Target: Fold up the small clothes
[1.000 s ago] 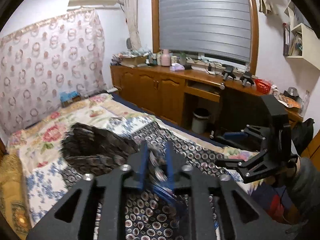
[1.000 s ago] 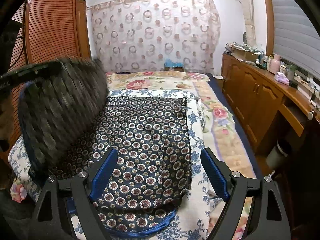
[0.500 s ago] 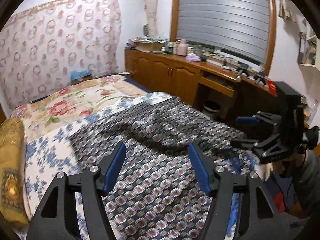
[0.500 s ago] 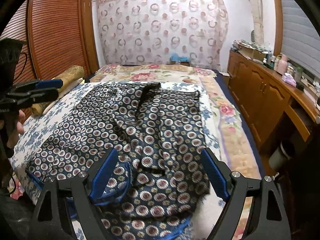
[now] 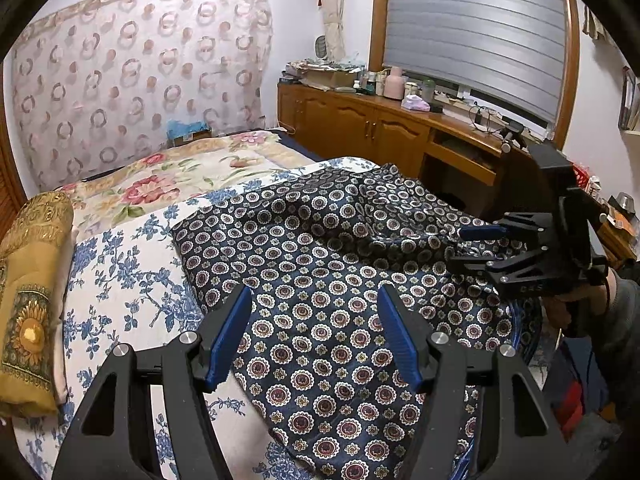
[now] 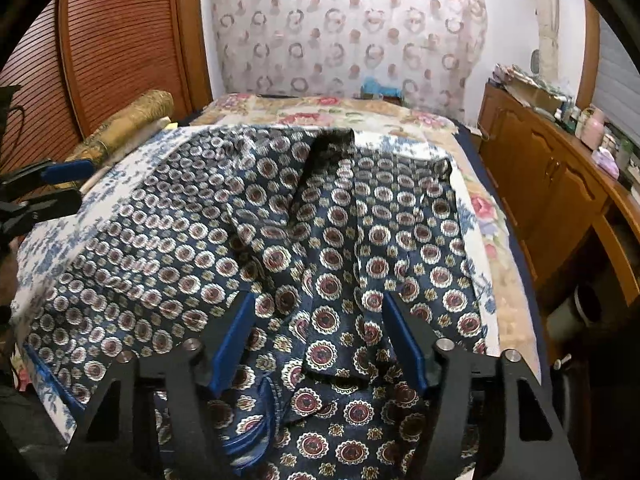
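Observation:
A navy garment (image 5: pixel 320 264) printed with round medallions lies spread and rumpled on the bed, with a blue-piped edge (image 6: pixel 256 432) near the front. My left gripper (image 5: pixel 314 296) hovers open just over its near part, nothing between the blue pads. It shows again at the left edge of the right wrist view as the left gripper (image 6: pixel 52 188). My right gripper (image 6: pixel 318 304) sits low over a raised fold of the garment (image 6: pixel 320 248). Its jaws are closing with cloth between them, and the pads do not press on it. The right gripper (image 5: pixel 472 250) is held by a hand at the garment's right side.
The garment lies on a blue-flowered sheet (image 5: pixel 120 280) over a rose-patterned bedspread (image 5: pixel 168 176). A gold bolster pillow (image 5: pixel 32 300) lies along the bed's left side. Wooden cabinets (image 6: pixel 552 184) and a bin (image 6: pixel 576 308) stand right of the bed; a slatted wardrobe door (image 6: pixel 120 48) is left.
The left gripper let go of the lifted cloth and opened; the garment fell flat onto the bed. The left gripper sank toward it. The right gripper shifted over the fold and its jaws narrowed.

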Demonstrator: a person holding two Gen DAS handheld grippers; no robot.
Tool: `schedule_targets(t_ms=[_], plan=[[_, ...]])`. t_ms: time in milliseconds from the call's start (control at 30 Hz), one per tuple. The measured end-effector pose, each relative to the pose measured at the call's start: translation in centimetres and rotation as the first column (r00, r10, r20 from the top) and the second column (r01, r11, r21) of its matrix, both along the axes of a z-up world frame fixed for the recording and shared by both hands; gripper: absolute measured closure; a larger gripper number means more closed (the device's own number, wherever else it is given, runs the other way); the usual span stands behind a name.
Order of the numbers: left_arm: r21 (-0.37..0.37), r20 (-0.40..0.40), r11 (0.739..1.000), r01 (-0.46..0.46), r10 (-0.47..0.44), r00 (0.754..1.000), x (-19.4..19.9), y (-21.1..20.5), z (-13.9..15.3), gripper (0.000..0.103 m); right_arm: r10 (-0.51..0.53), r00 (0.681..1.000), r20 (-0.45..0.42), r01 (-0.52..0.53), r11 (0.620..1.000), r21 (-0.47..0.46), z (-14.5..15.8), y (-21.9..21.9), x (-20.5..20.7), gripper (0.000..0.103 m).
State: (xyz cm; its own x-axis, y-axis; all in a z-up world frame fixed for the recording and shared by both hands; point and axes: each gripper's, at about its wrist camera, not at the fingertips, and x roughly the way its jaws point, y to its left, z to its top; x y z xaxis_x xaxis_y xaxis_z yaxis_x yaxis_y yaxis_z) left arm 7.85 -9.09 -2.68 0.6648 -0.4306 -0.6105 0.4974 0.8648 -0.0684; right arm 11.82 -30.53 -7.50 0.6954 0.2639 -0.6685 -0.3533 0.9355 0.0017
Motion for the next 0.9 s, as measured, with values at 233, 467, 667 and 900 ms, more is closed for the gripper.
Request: schedule_targets(t_ms=[233, 467, 667, 900], plan=[[-0.007, -0.015, 1.000, -0.003, 0.003, 1.000, 0.0, 0.1, -0.6, 0.037, 0.009, 0.999, -0.031, -0.009, 1.000, 0.007, -1.2, -0.2, 0.7, 0.046], [-0.006, -0.023, 1.000, 0.000, 0.000, 1.000, -0.2, -0.1, -1.1, 0.037, 0.050, 0.998, -0.046, -0.049, 0.999, 0.019, -1.5, 0.8, 0.3, 0.067], [-0.006, -0.023, 1.000, 0.001, -0.001, 1.000, -0.2, -0.1, -1.2, 0.037, 0.075, 0.997, -0.026, -0.075, 0.997, 0.011, -1.2, 1.1, -0.4, 0.094], [-0.012, -0.021, 1.000, 0.003, -0.003, 1.000, -0.5, -0.3, -1.1, 0.037, 0.056, 0.997, 0.044, -0.059, 0.997, 0.058, 0.5, 0.1, -2.3, 0.098]])
